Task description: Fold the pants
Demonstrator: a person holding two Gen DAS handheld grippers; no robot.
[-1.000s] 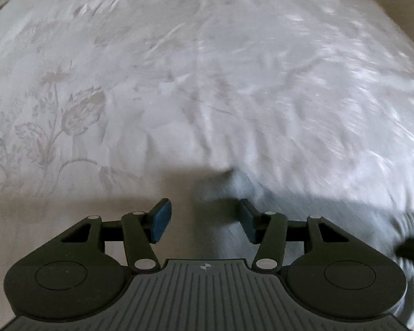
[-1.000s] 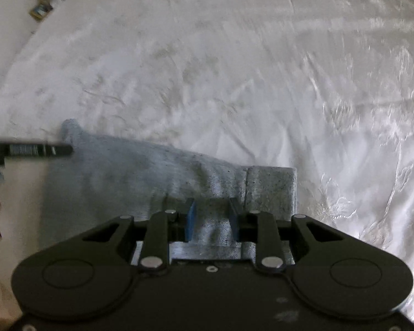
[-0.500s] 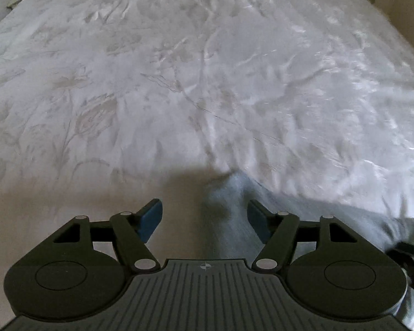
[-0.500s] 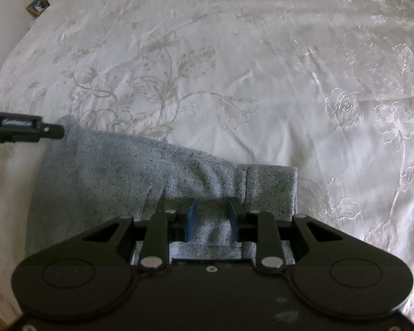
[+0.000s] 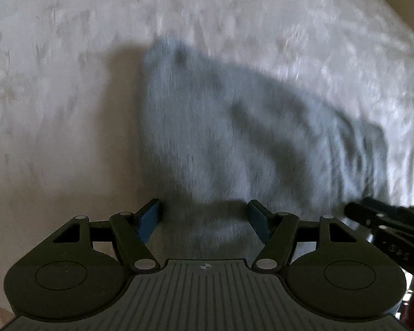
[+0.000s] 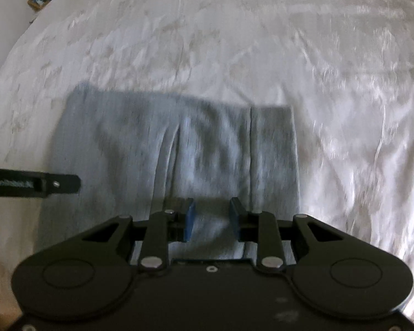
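Observation:
Folded grey pants (image 5: 220,127) lie flat on a white flowered bedspread (image 5: 55,82), blurred by motion. My left gripper (image 5: 204,218) hovers over their near edge, jaws wide apart and empty, with only cloth far below them. In the right wrist view the pants (image 6: 179,143) show a cuff band at their right end. My right gripper (image 6: 212,218) hangs above the near edge by that band. Its jaws are opening, and cloth shows in the gap without the pads pressing on it. Each gripper shows in the other's view: the right gripper (image 5: 386,220), the left gripper (image 6: 33,183).
The bedspread (image 6: 234,41) stretches far beyond the pants on all sides. A small framed picture (image 6: 40,0) and other small items sit past the bed's far left corner. Bare floor shows at the lower left edge.
Both grippers drew back toward the bed's near edge, so the pants now lie further ahead in both views. The left jaws widened. The right jaws spread and let go of the cloth.

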